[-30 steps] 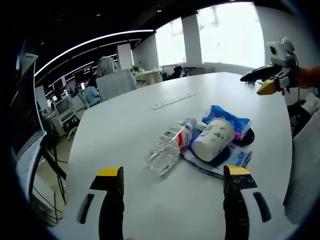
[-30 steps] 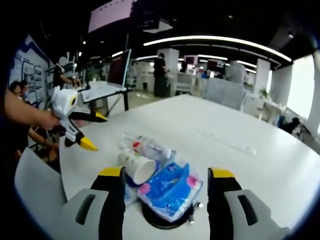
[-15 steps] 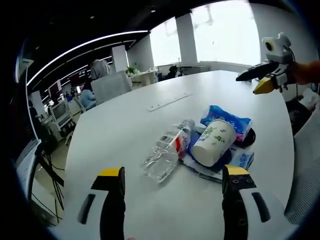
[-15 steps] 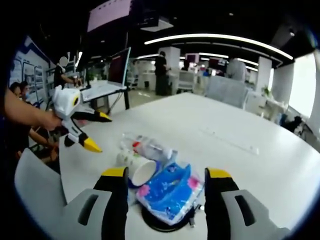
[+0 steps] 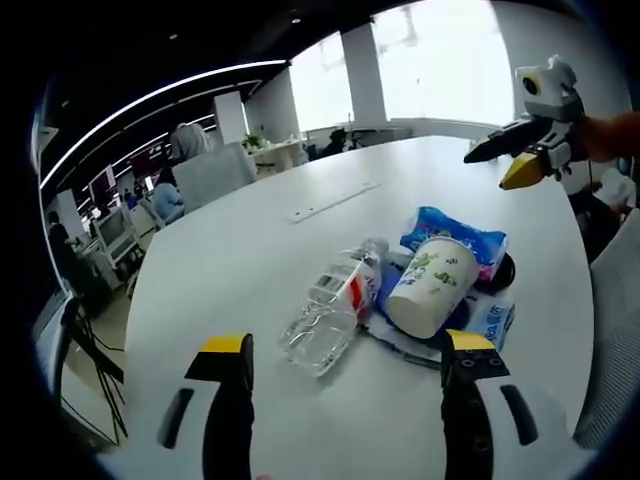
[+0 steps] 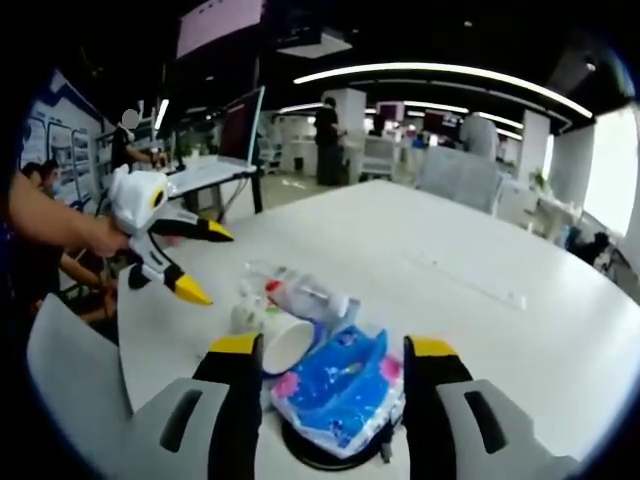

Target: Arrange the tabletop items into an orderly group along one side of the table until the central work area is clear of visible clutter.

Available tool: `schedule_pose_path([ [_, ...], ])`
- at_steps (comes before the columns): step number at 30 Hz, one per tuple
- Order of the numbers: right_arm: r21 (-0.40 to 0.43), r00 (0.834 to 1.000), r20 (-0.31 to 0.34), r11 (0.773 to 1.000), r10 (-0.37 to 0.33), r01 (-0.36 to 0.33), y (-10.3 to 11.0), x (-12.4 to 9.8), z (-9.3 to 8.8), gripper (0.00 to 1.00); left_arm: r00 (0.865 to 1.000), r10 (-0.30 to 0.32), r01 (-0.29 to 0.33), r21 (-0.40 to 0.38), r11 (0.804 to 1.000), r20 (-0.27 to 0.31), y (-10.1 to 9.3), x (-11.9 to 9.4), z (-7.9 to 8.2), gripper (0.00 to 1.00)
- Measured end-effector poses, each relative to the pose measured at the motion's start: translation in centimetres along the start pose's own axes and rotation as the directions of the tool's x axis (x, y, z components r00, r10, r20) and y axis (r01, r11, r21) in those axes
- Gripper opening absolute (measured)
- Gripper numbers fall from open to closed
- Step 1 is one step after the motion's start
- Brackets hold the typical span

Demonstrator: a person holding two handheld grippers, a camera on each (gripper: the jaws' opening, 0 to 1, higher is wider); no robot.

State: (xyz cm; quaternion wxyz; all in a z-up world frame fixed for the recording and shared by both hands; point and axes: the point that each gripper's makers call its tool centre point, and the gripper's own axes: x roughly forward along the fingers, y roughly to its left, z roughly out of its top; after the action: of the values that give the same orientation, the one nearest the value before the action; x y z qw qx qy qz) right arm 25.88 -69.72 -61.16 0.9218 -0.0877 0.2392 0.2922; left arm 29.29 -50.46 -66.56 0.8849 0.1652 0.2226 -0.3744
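A clear plastic bottle (image 5: 332,303) with a red label lies on its side on the white table (image 5: 250,250). Beside it a white paper cup (image 5: 431,284) lies tipped over, on a dark round disc with papers. A blue tissue pack (image 5: 455,231) rests behind the cup. My left gripper (image 5: 345,352) stands open just short of the bottle and cup. My right gripper (image 6: 333,351) is open with the tissue pack (image 6: 338,388) between its jaws, the cup (image 6: 278,342) and bottle (image 6: 298,293) beyond. The right gripper (image 5: 518,158) hovers at the far right in the left gripper view; the left gripper (image 6: 188,262) appears at the left.
A flat white strip (image 5: 335,201) lies further along the table (image 6: 480,330). A grey chair back (image 6: 75,380) stands at the near left edge. Office chairs (image 5: 210,172), desks, a laptop stand (image 6: 215,165) and people fill the room behind.
Both cameras have crept a little closer to the pile. The left gripper seen from the right has drifted toward the cup. The items have not moved.
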Motion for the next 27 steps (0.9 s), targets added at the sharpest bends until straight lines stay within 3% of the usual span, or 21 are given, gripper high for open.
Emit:
schedule_pose_path([
  [27, 0.008, 0.999, -0.022, 0.999, 0.046, -0.046, -0.1, 3.7, -0.4, 0.46, 1.0, -0.009, 0.01, 0.032, 0.999, -0.023, 0.7, 2.0, -0.3, 0.73],
])
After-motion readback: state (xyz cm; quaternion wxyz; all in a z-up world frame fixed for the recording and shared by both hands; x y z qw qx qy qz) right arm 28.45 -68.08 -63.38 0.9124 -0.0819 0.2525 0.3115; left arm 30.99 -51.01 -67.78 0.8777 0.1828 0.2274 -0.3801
